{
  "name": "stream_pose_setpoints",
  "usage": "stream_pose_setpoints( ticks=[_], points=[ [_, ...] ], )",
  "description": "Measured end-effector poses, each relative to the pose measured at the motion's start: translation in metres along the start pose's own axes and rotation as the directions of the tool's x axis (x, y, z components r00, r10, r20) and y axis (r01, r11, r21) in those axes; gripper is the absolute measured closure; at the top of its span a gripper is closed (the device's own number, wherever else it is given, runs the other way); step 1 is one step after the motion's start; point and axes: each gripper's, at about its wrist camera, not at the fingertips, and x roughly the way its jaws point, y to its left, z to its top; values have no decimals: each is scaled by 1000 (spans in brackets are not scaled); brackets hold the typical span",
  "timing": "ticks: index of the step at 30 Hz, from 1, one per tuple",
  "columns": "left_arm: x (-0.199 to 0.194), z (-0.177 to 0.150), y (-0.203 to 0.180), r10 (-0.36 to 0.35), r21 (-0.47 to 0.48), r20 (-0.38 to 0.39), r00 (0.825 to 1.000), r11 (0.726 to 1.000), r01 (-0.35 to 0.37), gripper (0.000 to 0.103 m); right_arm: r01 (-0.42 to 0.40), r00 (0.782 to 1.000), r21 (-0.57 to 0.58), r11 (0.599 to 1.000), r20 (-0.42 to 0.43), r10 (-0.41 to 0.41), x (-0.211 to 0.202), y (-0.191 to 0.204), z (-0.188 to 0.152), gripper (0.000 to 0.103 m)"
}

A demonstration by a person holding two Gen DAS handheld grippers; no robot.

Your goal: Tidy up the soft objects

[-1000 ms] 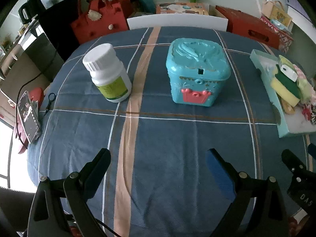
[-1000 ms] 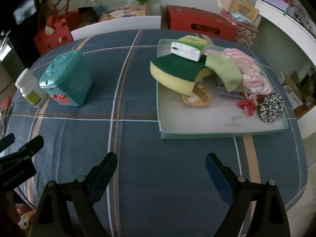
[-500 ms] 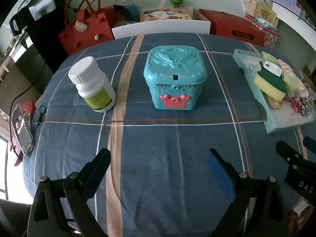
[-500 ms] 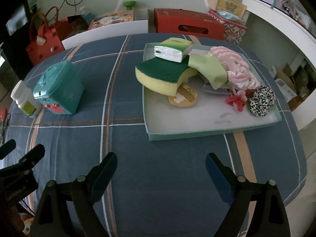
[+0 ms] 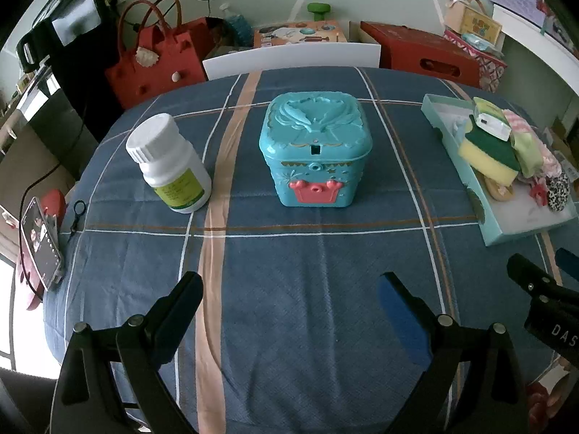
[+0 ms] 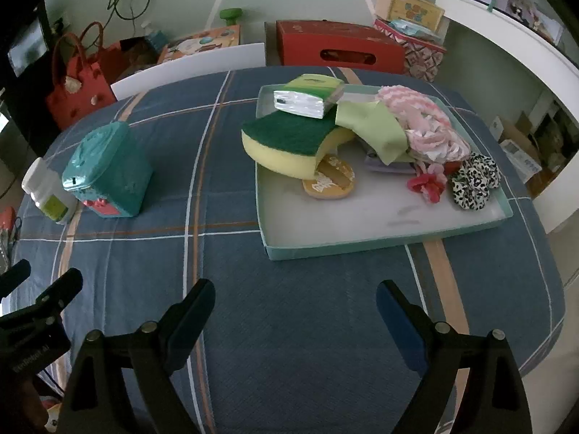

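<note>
Left claw [image 5: 289, 298]: spread wide, holding nothing, above counter [image 5: 289, 253]
Bottle [image 5: 168, 168]: upright, left of teal box [image 5: 315, 152]
Tray [image 6: 362, 244]: sponge [image 6: 289, 141], cloths [image 6: 369, 126], scrunchie [image 6: 474, 181] piled inside
Right claw [image 6: 295, 302]: spread wide, holding nothing

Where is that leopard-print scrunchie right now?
Right wrist view: the leopard-print scrunchie lies in the tray's right end, beside the red flower clip.
</note>
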Motion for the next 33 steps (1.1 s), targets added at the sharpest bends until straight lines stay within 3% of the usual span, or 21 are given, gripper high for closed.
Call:
stream_pose_setpoints(
  ticks=[33],
  points=[
    [-8, 1, 4, -10, -17, 21, 1000, 1000, 11, 6, 11, 1000, 12, 1000, -11, -11, 2, 0, -1, 11]
  ],
)
